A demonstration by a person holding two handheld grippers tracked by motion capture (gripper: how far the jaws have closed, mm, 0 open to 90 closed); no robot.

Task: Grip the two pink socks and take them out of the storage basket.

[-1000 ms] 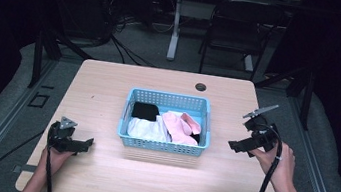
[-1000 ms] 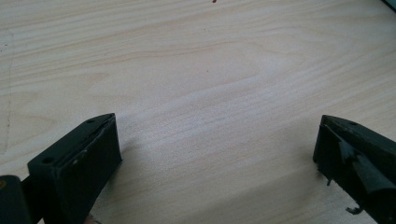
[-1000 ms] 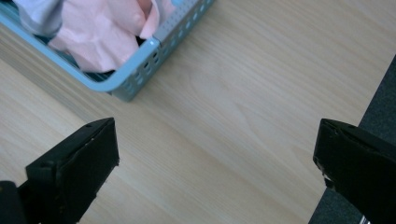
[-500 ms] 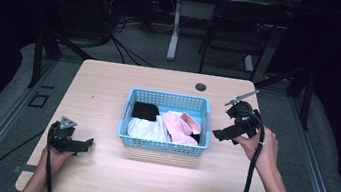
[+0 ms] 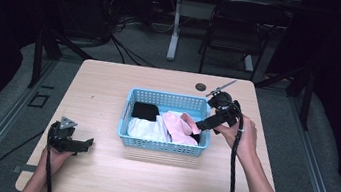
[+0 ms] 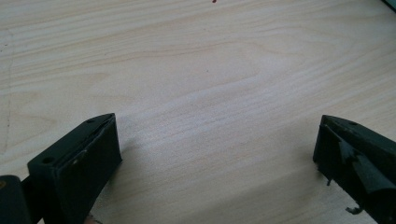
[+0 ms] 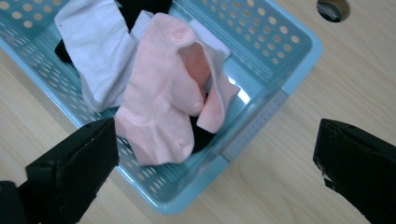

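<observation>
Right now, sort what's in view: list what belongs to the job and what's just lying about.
In the job:
right gripper, open above the basket's right end
blue basket
pink cloth
white cloth
black cloth

Lying about:
left gripper, open over bare table
cable hole
chair behind the table

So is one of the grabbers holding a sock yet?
No, nothing is held. The right gripper hangs open over the pink sock in the blue basket. The left gripper is open above the bare table.
</observation>
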